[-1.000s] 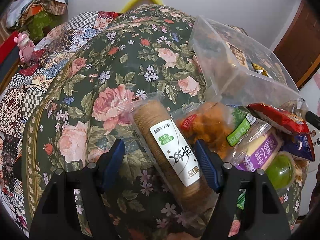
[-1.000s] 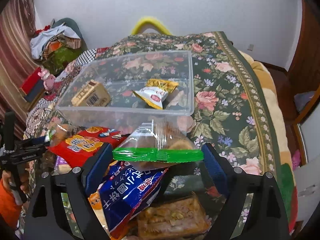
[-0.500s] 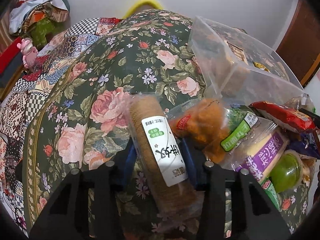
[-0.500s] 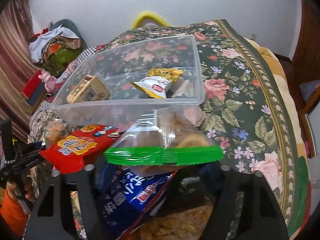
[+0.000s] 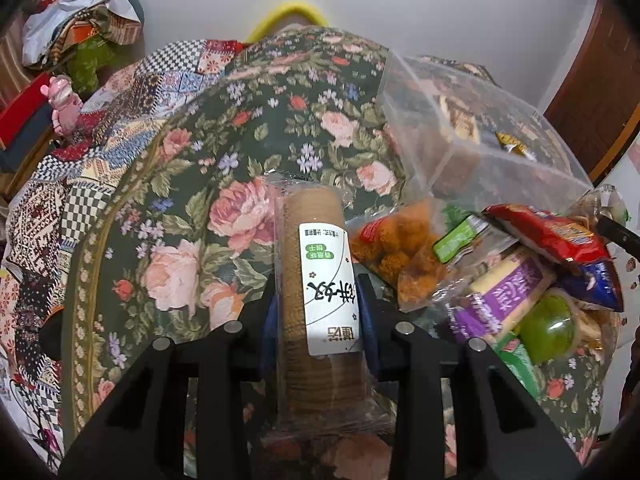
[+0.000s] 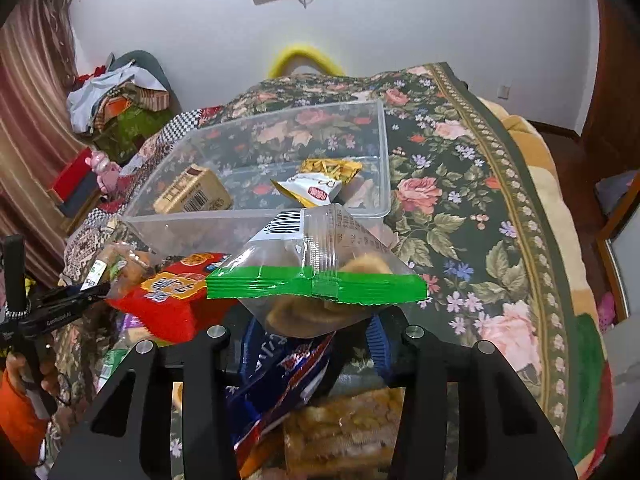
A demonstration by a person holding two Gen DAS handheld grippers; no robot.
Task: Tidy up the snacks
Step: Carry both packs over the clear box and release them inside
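Left wrist view, left tool clamped on biscuit sleeve, right tool squeezing green-striped bag, contents seemingly pastry, lower end hidden.

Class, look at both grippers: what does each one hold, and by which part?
Left gripper: clear-wrapped roll of brown biscuits, clamped around its lower half. Right gripper: clear green-banded snack bag, pinched by its lower end.

The left hand-held gripper has just closed, jaws clamped. The right hand-held gripper has been closing too, apparently gripping; both angle downward.
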